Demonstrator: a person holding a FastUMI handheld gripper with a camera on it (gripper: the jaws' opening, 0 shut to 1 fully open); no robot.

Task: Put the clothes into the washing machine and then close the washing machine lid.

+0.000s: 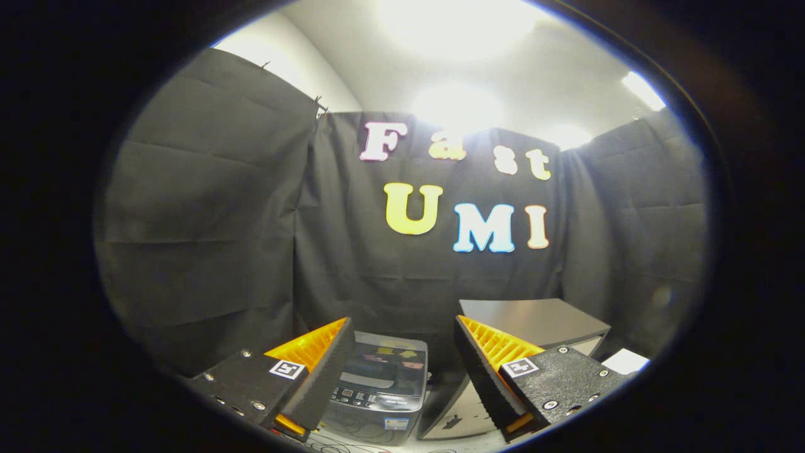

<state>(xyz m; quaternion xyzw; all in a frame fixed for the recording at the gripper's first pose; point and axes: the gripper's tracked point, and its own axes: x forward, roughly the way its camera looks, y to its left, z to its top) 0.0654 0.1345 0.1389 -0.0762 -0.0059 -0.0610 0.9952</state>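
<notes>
The gripper hangs spread and holds nothing. Ahead of and below its fingers, closer to the left finger, stands a small top-loading washing machine with a dark glossy lid lying flat and shut, a control panel along its near edge. To the right is a grey bench. I cannot make out any clothes. The lid looks light, rigid and smooth, likely slippery; hooking its front edge seems safest. Clothes, when found, should be soft and limp, best pinched at a bunched fold.

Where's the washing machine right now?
In the gripper view, the washing machine sits low between the open gripper fingers, nearer the left one, with a grey table to its right.
</notes>
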